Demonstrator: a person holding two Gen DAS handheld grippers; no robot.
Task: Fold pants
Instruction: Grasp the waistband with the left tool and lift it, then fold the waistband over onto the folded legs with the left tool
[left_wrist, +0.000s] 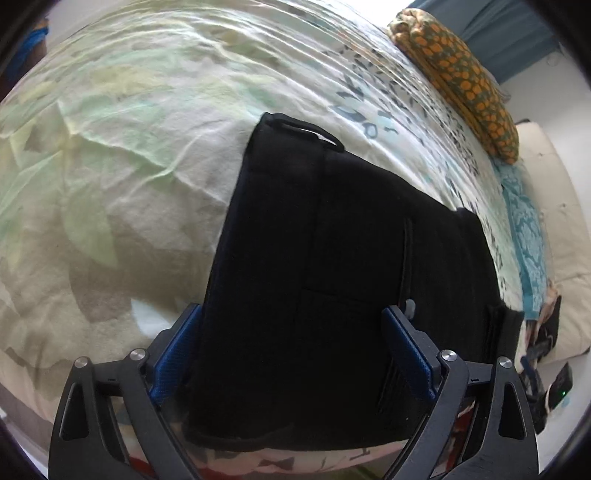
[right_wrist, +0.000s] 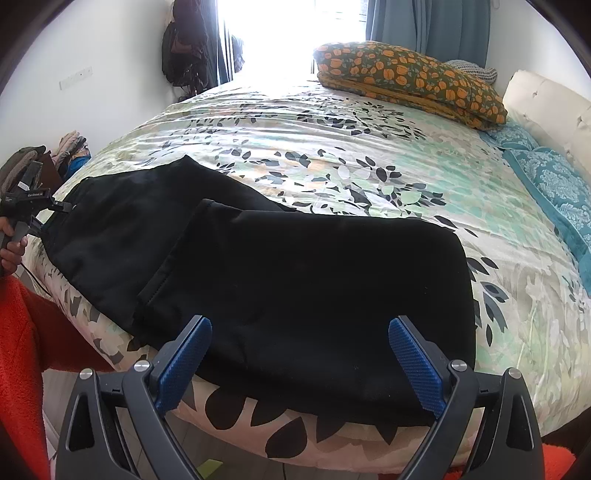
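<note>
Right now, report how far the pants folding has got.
Done: the black fabric pants lie on the leaf-print bedspread with one fold made, a layer lying over the rest. In hand: nothing is gripped; the left gripper and right gripper are both open above the cloth. Left: the stretch toward the left gripper lies uncovered and needs another fold.

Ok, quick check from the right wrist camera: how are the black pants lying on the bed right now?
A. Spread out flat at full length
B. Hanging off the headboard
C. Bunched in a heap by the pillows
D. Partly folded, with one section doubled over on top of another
D: the black pants lie near the bed's front edge with a hemmed edge resting across the layer beneath, well short of the orange-patterned pillow.
</note>
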